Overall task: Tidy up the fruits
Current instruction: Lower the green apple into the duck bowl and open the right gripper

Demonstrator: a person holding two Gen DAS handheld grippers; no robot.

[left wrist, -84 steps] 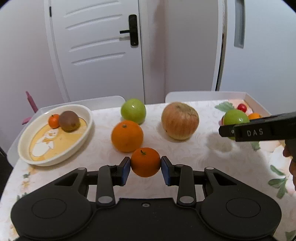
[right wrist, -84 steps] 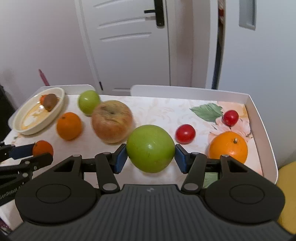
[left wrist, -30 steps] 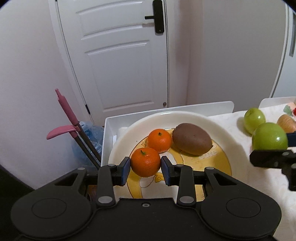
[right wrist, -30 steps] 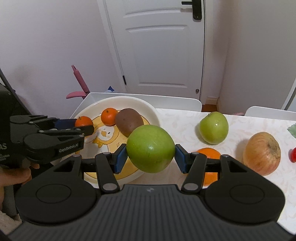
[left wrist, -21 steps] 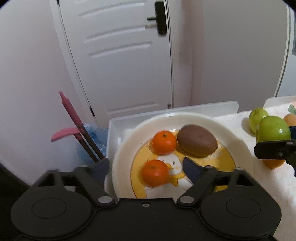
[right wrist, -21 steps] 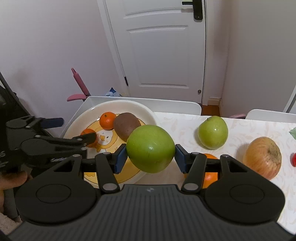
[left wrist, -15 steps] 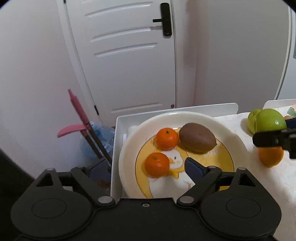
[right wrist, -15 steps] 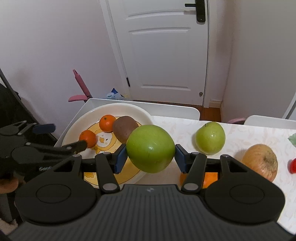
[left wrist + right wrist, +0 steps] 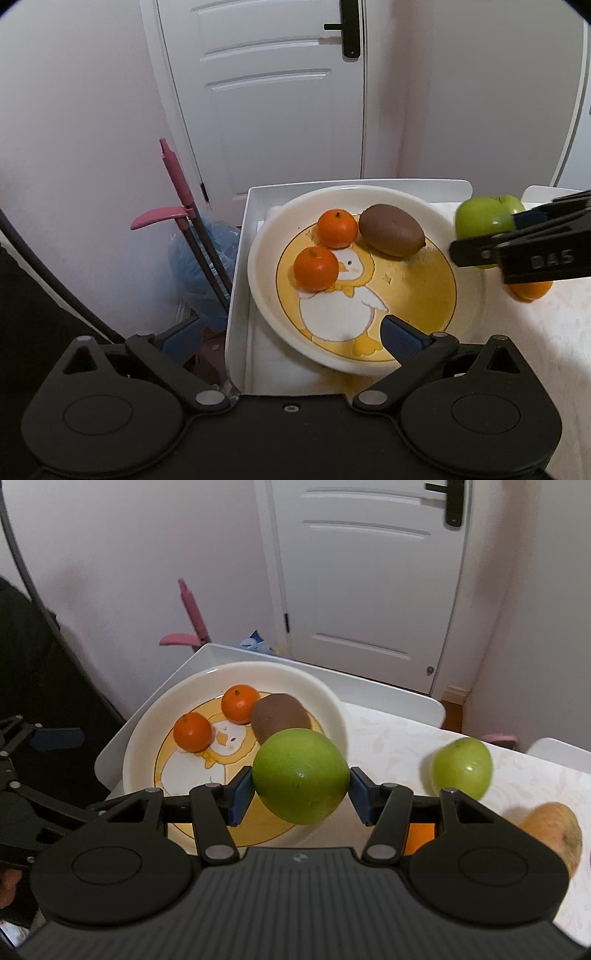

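Note:
A white bowl (image 9: 466,295) with a yellow duck picture holds two mandarins (image 9: 316,268) (image 9: 337,228) and a brown kiwi (image 9: 391,230). My left gripper (image 9: 291,338) is open and empty, drawn back at the bowl's near left rim. My right gripper (image 9: 301,796) is shut on a green apple (image 9: 301,775) and holds it above the bowl's right rim (image 9: 334,705). In the left wrist view the apple (image 9: 480,221) and right gripper show at the right. The mandarins (image 9: 192,732) (image 9: 240,703) and kiwi (image 9: 277,713) also show in the right wrist view.
The bowl sits in a white tray (image 9: 243,258) at the table's left end. A second green apple (image 9: 461,768), an orange (image 9: 532,290) and a large yellowish apple (image 9: 554,830) lie on the tablecloth to the right. Pink-handled tools (image 9: 177,206) lean by the wall.
My left gripper opened, dropped its mandarin into the bowl beside the other one, and pulled back. My right gripper carried the green apple left, over the bowl's rim.

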